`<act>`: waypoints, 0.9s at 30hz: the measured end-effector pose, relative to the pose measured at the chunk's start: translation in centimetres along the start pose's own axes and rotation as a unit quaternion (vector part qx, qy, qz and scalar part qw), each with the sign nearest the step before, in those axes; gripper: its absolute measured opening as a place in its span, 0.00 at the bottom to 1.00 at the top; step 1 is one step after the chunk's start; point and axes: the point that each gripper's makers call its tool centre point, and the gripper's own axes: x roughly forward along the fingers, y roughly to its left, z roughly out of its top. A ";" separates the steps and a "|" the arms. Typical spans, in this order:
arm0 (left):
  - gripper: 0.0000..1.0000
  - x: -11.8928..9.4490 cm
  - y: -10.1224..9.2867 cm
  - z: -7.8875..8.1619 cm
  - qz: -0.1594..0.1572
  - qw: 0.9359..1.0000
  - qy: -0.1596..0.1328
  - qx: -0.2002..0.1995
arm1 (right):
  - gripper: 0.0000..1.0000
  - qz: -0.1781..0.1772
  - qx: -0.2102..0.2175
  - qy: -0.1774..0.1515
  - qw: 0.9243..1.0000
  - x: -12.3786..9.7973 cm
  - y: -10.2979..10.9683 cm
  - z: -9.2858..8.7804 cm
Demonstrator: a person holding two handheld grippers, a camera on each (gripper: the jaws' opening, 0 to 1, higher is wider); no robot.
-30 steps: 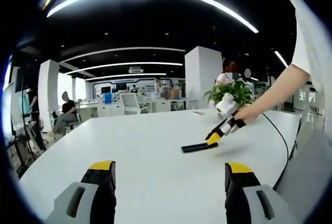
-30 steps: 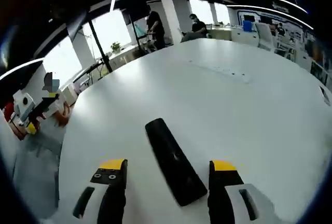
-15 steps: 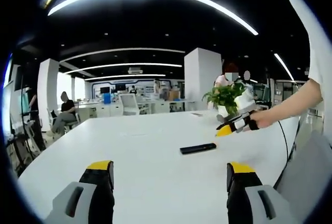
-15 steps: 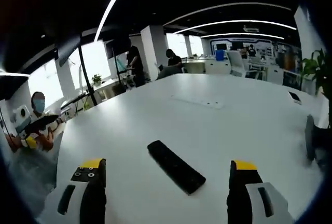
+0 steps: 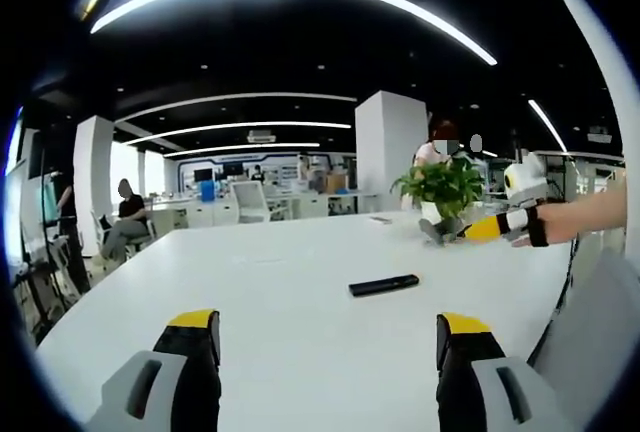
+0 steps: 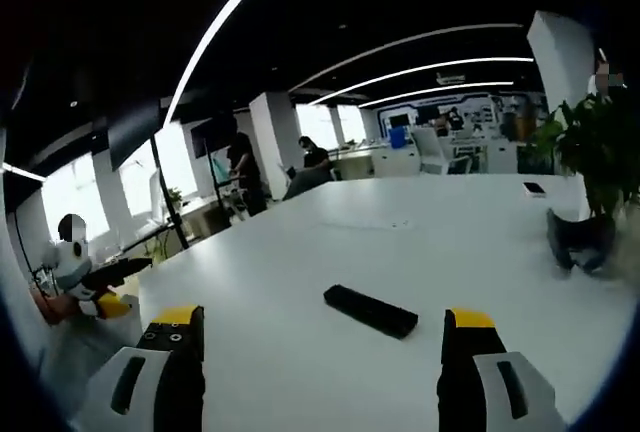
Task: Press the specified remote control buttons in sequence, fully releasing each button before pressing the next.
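A slim black remote control [image 5: 383, 285] lies flat on the white table [image 5: 280, 302], in the right gripper view [image 6: 370, 310] as well. My left gripper [image 5: 325, 340] is low over the table's near edge, its yellow-tipped jaws wide apart and open, well short of the remote. My right gripper [image 6: 322, 340] is also open and empty, held above the table with the remote ahead of it. In the left gripper view a hand holds the right gripper [image 5: 478, 231] up at the right, clear of the remote. At the far left of the right gripper view is the left gripper [image 6: 105, 302].
A potted green plant [image 5: 445, 187] stands on the table beyond the remote, with a dark object [image 6: 575, 242] at its base. A small phone [image 6: 533, 189] lies farther back. Office desks, chairs, pillars and seated people ring the table.
The right gripper has lifted off the remote and drawn back up and to the right. The remote stays flat on the table. The left gripper has held still.
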 end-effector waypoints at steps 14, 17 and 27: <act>0.92 -0.1 0.1 0.0 0.005 1.000 -0.001 0.002 | 0.99 -0.153 -0.017 -0.058 0.986 -7.7 0.2 -1.2; 0.92 -0.2 0.1 -0.1 0.006 1.000 0.001 0.000 | 0.99 -0.169 -0.054 -0.045 0.983 -8.0 -0.3 -1.3; 0.91 -0.1 -0.1 -0.2 0.002 1.000 0.001 0.002 | 0.98 -0.200 -0.052 -0.052 0.977 -9.2 -1.2 -1.0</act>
